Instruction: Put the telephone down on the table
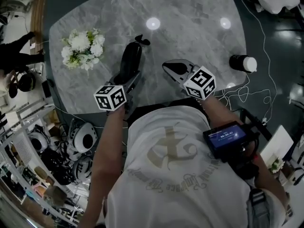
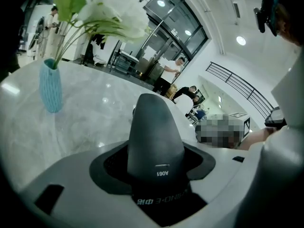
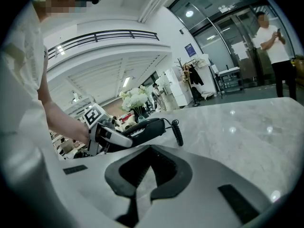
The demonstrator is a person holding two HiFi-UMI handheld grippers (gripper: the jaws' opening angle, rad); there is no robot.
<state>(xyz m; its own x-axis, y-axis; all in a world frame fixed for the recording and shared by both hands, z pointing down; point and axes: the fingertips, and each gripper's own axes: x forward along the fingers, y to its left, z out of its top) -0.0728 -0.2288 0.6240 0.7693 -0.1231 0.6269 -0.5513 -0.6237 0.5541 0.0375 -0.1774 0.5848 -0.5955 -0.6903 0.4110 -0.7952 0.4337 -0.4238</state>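
White flowers (image 1: 83, 49) stand at the left of the grey marble tabletop (image 1: 190, 18). Just right of them, the left tool (image 1: 129, 79) is clamped on the black telephone (image 1: 131, 56). The telephone is held tilted, low over the tabletop, with its coiled cord (image 1: 141, 41) at the far end. Beside it, the right tool (image 1: 167, 67) has its jaws together at the tips with nothing between them. A black-and-white cylinder (image 1: 243, 63) sits at the far right.
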